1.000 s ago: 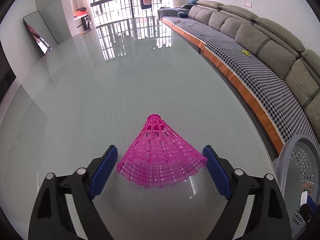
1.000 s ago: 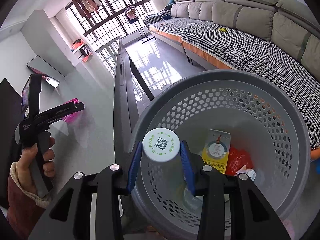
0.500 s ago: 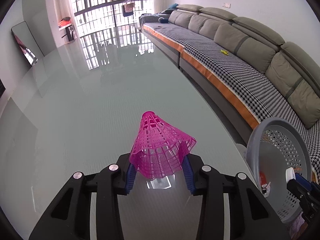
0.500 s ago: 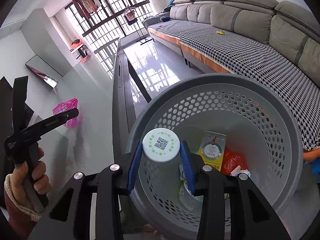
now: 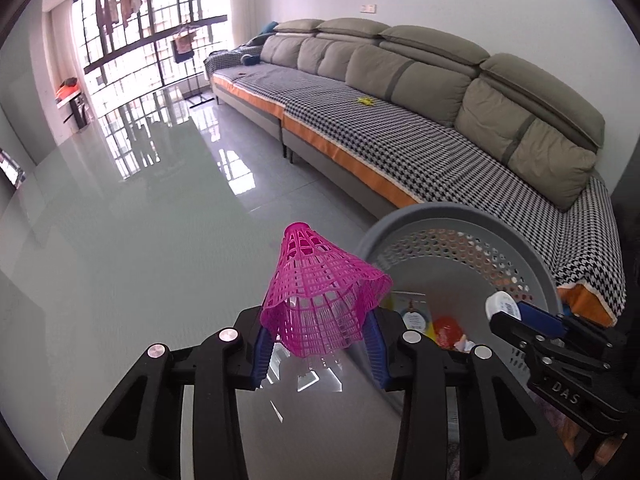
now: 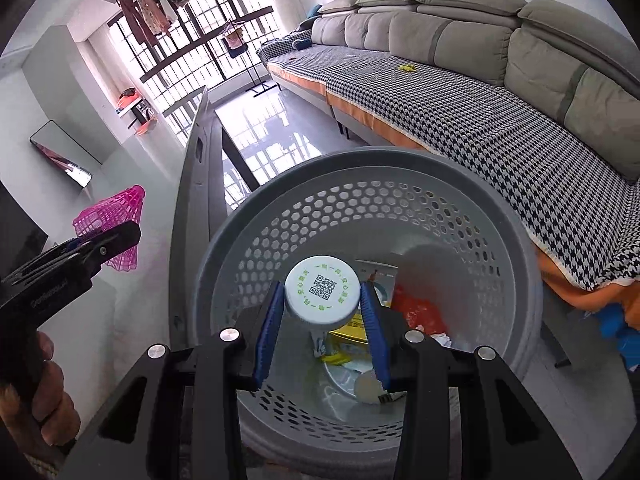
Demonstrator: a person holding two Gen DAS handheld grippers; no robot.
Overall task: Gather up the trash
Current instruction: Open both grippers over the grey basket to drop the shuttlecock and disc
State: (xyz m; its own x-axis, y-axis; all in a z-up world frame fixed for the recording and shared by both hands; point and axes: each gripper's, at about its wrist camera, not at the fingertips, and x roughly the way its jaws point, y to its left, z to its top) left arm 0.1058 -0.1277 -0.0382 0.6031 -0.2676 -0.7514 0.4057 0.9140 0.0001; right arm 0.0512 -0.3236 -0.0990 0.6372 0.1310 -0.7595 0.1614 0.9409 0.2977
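Observation:
My left gripper (image 5: 319, 344) is shut on a pink plastic mesh cone (image 5: 320, 300) and holds it above the glass table, near the rim of the grey perforated bin (image 5: 532, 256). The cone (image 6: 114, 226) and left gripper (image 6: 100, 250) also show at the left of the right wrist view. My right gripper (image 6: 322, 320) is shut on a white bottle cap with a QR code (image 6: 322, 290) and holds it over the open bin (image 6: 256, 216). The right gripper (image 5: 516, 316) with the cap (image 5: 502, 306) shows over the bin in the left wrist view.
The bin holds a red wrapper (image 6: 420, 312), a yellow packet (image 6: 348, 336) and other scraps. A glossy glass table (image 5: 120, 260) lies left of the bin. A long grey sofa with a houndstooth cover (image 5: 420, 140) runs along the right wall.
My left gripper closed on the pink cone, lifted it off the table and swung right toward the bin. My right gripper stays shut on the cap over the bin.

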